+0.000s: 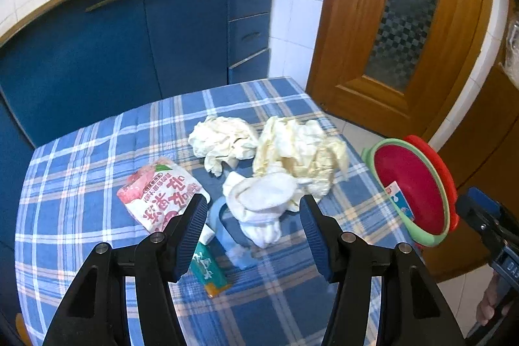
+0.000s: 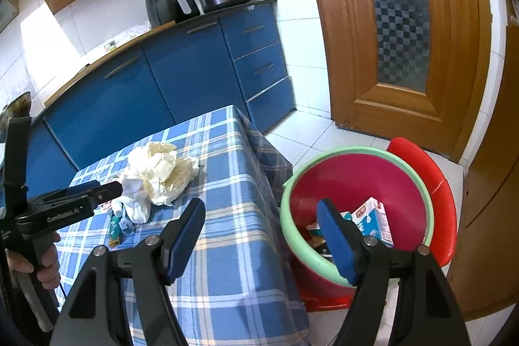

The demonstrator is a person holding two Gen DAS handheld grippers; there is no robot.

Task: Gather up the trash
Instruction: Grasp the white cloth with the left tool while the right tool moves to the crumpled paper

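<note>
So the left gripper (image 1: 253,235) hung wide and empty over the white tissue wad (image 1: 262,203) — lined up to grab. Right gripper (image 2: 261,235) was wide too, nothing held, bin (image 2: 292,203) at its 3 o'clock — ready for drops, I'd guess.

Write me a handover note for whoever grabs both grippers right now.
Left gripper: open, empty, above the white tissue wad on the table.
Right gripper: open, empty, near the red bin beside the table.
Done: milk carton is in the bin.
Left: two crumpled paper balls, pink snack bag, green tube, tissue wad.
</note>
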